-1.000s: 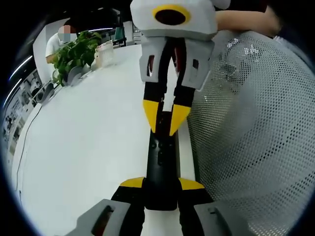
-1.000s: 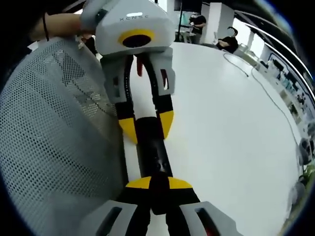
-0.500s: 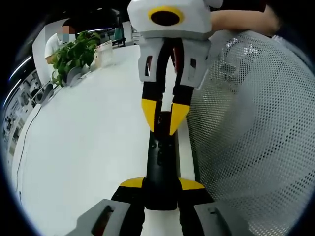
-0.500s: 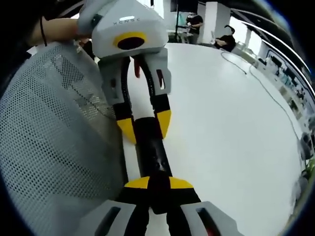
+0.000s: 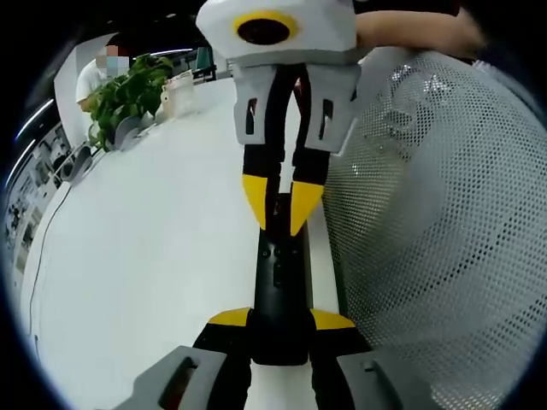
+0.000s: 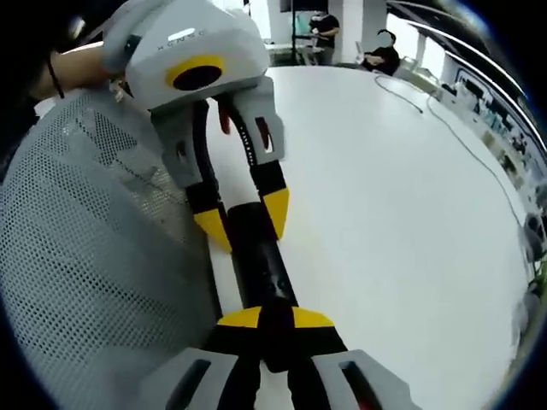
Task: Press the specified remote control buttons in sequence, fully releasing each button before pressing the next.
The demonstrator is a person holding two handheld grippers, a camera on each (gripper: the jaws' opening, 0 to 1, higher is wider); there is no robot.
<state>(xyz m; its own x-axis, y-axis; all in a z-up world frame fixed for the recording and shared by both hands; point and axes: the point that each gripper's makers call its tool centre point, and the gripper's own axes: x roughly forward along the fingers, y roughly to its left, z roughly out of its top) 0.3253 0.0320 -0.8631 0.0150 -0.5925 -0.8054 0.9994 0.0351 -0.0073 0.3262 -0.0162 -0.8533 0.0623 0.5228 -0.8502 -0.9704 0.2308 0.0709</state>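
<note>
Up close in the left gripper view, the left gripper (image 5: 280, 320) clamps its yellow-tipped jaws on the near end of the black remote control (image 5: 280, 290), which lies lengthwise on the white table (image 5: 145, 256). At the far end, the right gripper (image 5: 280, 212) comes in nearly closed, tips meeting over the remote's buttons. A white mesh chair back (image 5: 436, 222) stands beside the table. Beyond, a green plant (image 5: 128, 90). In the right gripper view, faint lettering on the left gripper's housing (image 6: 184, 36) is unreadable.
</note>
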